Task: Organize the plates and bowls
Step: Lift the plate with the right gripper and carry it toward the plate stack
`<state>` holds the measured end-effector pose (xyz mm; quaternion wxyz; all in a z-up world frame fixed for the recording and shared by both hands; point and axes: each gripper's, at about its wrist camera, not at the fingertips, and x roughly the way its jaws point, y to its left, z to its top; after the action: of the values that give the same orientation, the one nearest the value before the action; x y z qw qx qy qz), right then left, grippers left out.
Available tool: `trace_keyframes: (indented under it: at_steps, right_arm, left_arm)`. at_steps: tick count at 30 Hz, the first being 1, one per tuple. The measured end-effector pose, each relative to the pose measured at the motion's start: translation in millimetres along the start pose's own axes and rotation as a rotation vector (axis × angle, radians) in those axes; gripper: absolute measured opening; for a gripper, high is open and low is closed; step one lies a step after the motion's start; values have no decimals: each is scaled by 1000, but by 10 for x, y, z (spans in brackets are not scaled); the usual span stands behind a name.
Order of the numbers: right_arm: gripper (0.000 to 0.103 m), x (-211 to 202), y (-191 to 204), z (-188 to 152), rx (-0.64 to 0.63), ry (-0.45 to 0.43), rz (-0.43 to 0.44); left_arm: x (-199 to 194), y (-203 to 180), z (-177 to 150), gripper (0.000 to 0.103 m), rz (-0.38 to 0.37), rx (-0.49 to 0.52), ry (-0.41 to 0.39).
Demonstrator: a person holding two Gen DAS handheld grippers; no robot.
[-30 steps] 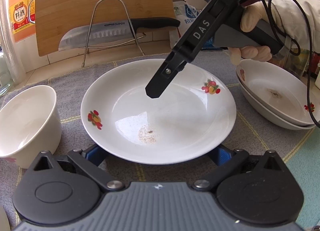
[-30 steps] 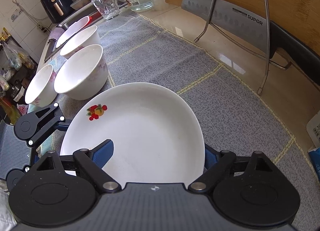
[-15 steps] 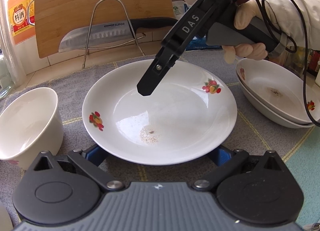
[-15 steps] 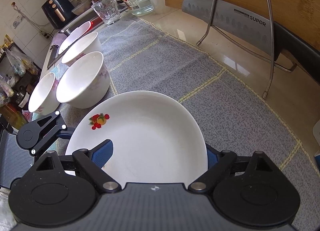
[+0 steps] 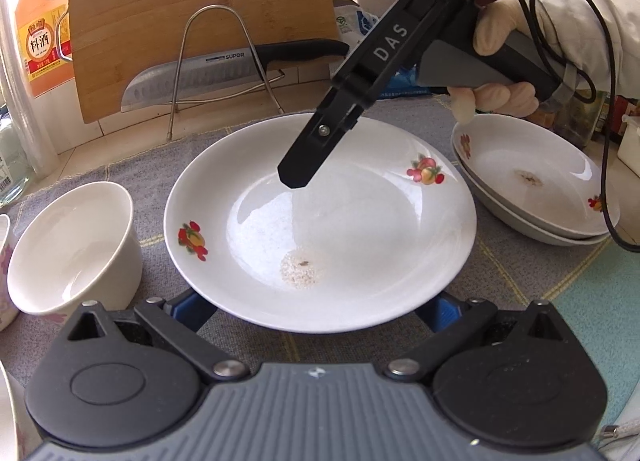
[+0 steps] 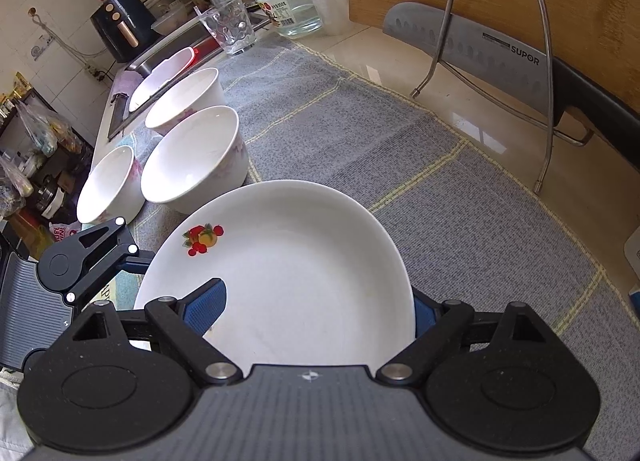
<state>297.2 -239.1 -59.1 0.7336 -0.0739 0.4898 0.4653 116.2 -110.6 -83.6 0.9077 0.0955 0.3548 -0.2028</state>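
A white plate with fruit prints lies on the grey mat, also in the right wrist view. My left gripper is open, its blue pads wide apart beside the plate's near rim. My right gripper is open; one finger hangs over the plate's middle, the other is hidden past the rim. Two stacked fruit-print plates sit to the right. A white bowl stands left of the plate. Three white bowls cluster in the right wrist view.
A bamboo cutting board and a knife lean on a wire rack behind the mat. A cooking wine bottle stands back left. A glass, jar and sink lie beyond the bowls.
My right gripper has drifted left over the plate, then eased back right and lifted slightly. The plate and my left gripper have hardly moved.
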Motion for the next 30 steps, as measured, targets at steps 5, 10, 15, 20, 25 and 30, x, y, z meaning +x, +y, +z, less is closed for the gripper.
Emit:
trace_keyframes:
  at_steps: [5, 10, 15, 20, 25, 30]
  right_arm:
    - [94, -116, 117, -60, 4, -14, 7]
    - [94, -239, 225, -156, 19, -31, 5]
    - [94, -357, 330, -272, 42, -53, -15]
    - [94, -490, 420, -433, 69, -81, -47]
    - [94, -627, 454, -631, 112, -105, -81]
    - [94, -827, 478, -867, 152, -138, -129]
  left_arm:
    - [-164, -28, 28, 102, -13, 15, 4]
    - [-292, -79, 37, 102, -30, 43, 8]
    - [-399, -140, 31, 102, -57, 68, 6]
    - [-464, -216, 44, 102, -99, 92, 7]
    - [-545, -338, 66, 102, -143, 133, -4]
    - [-538, -481, 123, 102, -193, 184, -18]
